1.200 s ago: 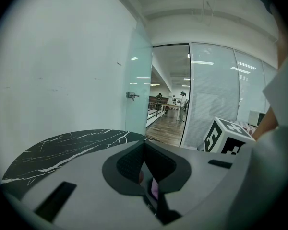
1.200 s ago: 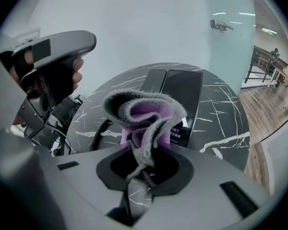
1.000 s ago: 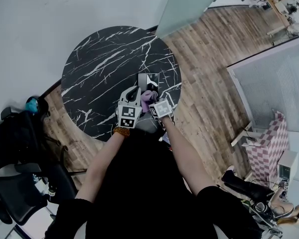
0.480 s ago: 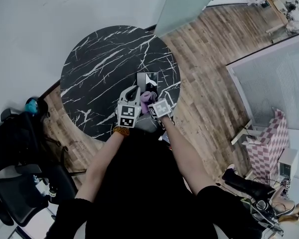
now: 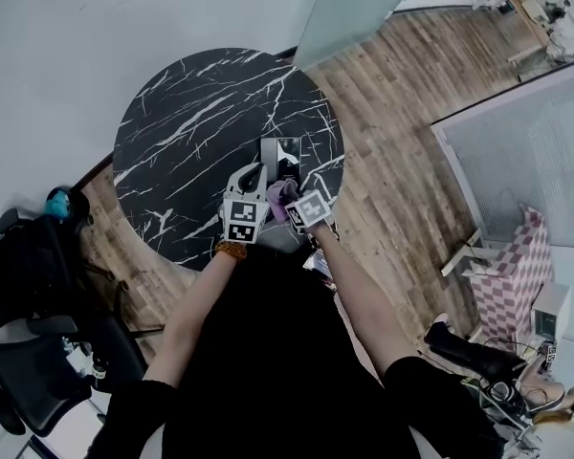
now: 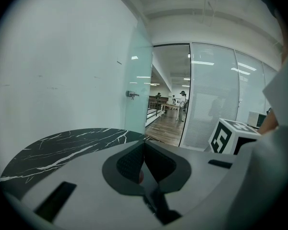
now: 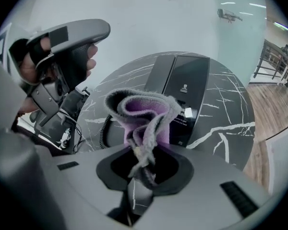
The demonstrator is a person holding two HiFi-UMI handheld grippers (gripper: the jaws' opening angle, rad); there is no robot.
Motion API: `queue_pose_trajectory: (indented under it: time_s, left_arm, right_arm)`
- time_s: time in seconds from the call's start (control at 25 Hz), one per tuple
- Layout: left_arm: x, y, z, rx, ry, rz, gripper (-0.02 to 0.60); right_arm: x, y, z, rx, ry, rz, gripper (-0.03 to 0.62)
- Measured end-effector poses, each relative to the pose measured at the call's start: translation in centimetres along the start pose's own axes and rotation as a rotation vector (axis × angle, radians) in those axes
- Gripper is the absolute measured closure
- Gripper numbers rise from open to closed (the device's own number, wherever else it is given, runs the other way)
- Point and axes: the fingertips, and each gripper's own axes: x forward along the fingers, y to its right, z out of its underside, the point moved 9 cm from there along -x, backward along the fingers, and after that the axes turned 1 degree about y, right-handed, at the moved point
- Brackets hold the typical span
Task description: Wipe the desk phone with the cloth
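Wood-plank floor (image 5: 392, 161) lies around a round bench (image 5: 182, 132) of black stone with white veins, which stands close to a pale wall (image 5: 67, 27). On the side of the bench nearest the person lies the desk phone (image 7: 185, 87), a dark flat unit whose coiled cord (image 7: 104, 128) runs off its near left corner. The right claw (image 7: 143, 169) is clamped on the cloth (image 7: 144, 111), a purple rag with grey edging that stands bunched up out of the jaws. It hangs over the phone's near end, though no view shows whether it touches the phone. The left claw (image 6: 144, 157) has its jaws pressed together with nothing between them. In the head view it sits just left of the phone, beside the right claw, and its own view looks across the bench toward a glass door (image 6: 137, 80). A black office chair (image 5: 29, 371) stands at the person's left.
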Motion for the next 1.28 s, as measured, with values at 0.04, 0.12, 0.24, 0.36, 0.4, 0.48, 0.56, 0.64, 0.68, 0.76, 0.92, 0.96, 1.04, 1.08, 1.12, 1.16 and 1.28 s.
queue_pose_trajectory:
  time_s: [0.04,0.12,0.24,0.36,0.4,0.48,0.56,0.64,0.68,0.76,0.92,0.96,1.04,1.08,1.12,1.16,1.28]
  left_arm:
    - [0.0,0.0,0.0,-0.002,0.001,-0.001,0.568]
    - [0.0,-0.1,0.0,-0.004,0.002,-0.002,0.568]
    - [0.1,-0.1,0.1,-0.007,0.004,0.003,0.567]
    - [0.1,-0.1,0.3,-0.006,-0.002,0.006,0.568]
    - [0.1,0.0,0.3,-0.005,-0.003,0.006,0.567]
    - [0.1,0.0,0.3,-0.005,-0.004,0.007,0.567]
    - [0.2,0.0,0.3,-0.005,-0.005,0.008,0.566]
    - [0.3,0.1,0.2,-0.003,-0.01,0.009,0.566]
    - [0.4,0.1,0.2,-0.002,-0.014,0.01,0.566]
    - [0.5,0.2,0.3,-0.001,-0.019,0.01,0.568]
    - [0.5,0.2,0.5,-0.002,-0.025,0.009,0.568]
    - [0.5,0.2,0.5,-0.002,-0.026,0.009,0.567]
    - [0.5,0.2,0.5,-0.002,-0.029,0.009,0.568]
    - [0.5,0.2,0.5,-0.002,-0.031,0.009,0.567]
    - [0.6,0.2,0.5,-0.003,-0.033,0.01,0.568]
    - [0.6,0.2,0.6,-0.003,-0.034,0.009,0.568]
    - [0.7,0.1,0.8,-0.004,-0.041,0.007,0.566]
  right_arm:
    - [-0.4,0.1,0.0,-0.002,0.0,-0.018,0.517]
    - [-1.5,0.5,-0.1,-0.001,0.014,-0.056,0.517]
    - [-3.7,1.7,-1.1,0.002,0.078,-0.095,0.517]
    - [-6.0,3.3,-2.8,0.033,0.197,-0.106,0.517]
    - [-6.6,3.8,-3.5,0.049,0.242,-0.103,0.517]
    - [-7.6,4.8,-4.9,0.066,0.322,-0.087,0.517]
    - [-8.1,5.6,-6.3,0.056,0.382,-0.058,0.517]
    - [-8.4,6.2,-7.6,0.041,0.426,-0.025,0.517]
    - [-8.5,6.4,-8.1,0.04,0.447,-0.011,0.517]
    - [-8.5,6.7,-9.1,0.047,0.488,0.015,0.517]
    - [-7.8,7.4,-10.4,0.073,0.524,0.063,0.517]
    - [-7.5,7.5,-10.5,0.079,0.514,0.071,0.517]
    - [-6.7,7.8,-10.6,0.094,0.487,0.079,0.517]
    - [-6.3,8.0,-10.5,0.103,0.471,0.076,0.517]
    - [-5.8,8.1,-10.4,0.112,0.453,0.07,0.517]
    - [-5.4,8.2,-10.4,0.117,0.434,0.067,0.517]
    - [-4.7,8.3,-10.4,0.11,0.383,0.085,0.517]
